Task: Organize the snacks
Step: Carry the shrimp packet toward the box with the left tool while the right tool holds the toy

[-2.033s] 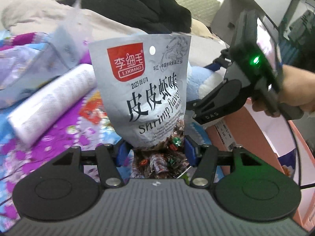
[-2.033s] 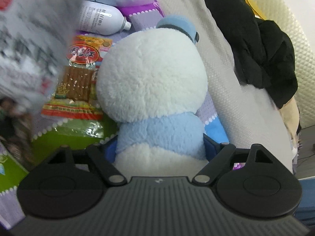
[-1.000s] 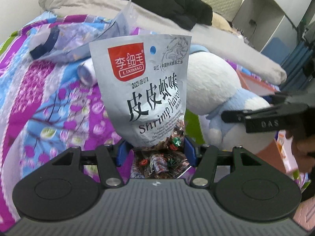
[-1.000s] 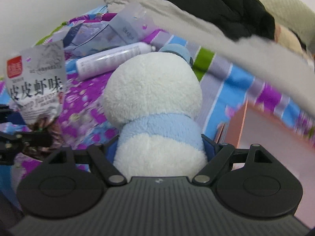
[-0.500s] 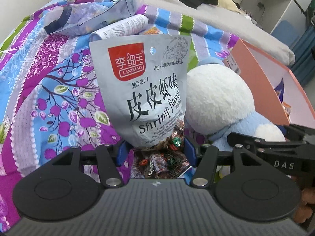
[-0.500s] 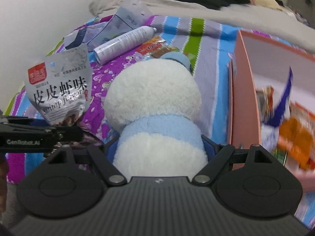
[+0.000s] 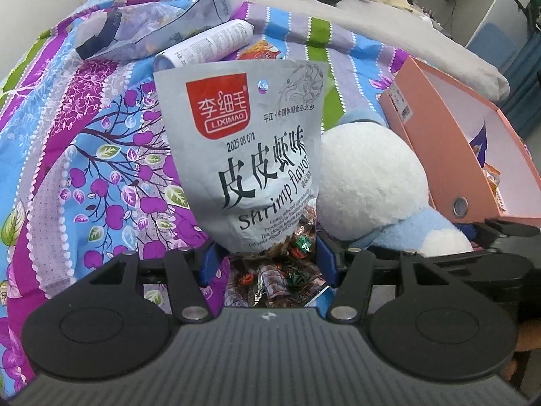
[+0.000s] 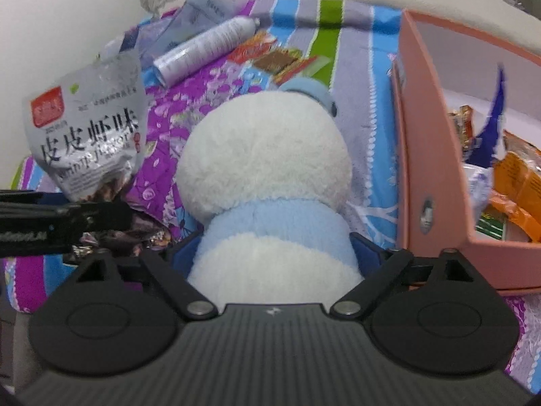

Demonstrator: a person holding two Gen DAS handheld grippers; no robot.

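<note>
My left gripper [image 7: 267,257] is shut on the bottom of a grey shrimp-flavour snack bag [image 7: 250,155], which stands upright above the bedspread. The right wrist view shows the same bag [image 8: 88,135] and the left gripper [image 8: 64,226] at the far left. A white and light-blue plush toy [image 8: 267,155] sits between the jaws of my right gripper [image 8: 275,250]. Those jaws are opening, and the blue pads stand just off the toy's flanks. In the left wrist view the plush toy [image 7: 368,182] lies right of the bag. A pink open box [image 8: 432,155] stands at the right.
Several snack packs [image 8: 514,176] lie inside the pink box [image 7: 436,135]. A white spray can [image 7: 206,45], a clear plastic bag [image 7: 145,30] and a red snack pack [image 8: 274,55] lie farther back on the patterned bedspread. A grey blanket [image 7: 405,37] runs along the far side.
Both grippers have come lower over the bed and nearer the pink box. The right jaws have spread wider around the plush toy. The left grip on the bag is unchanged.
</note>
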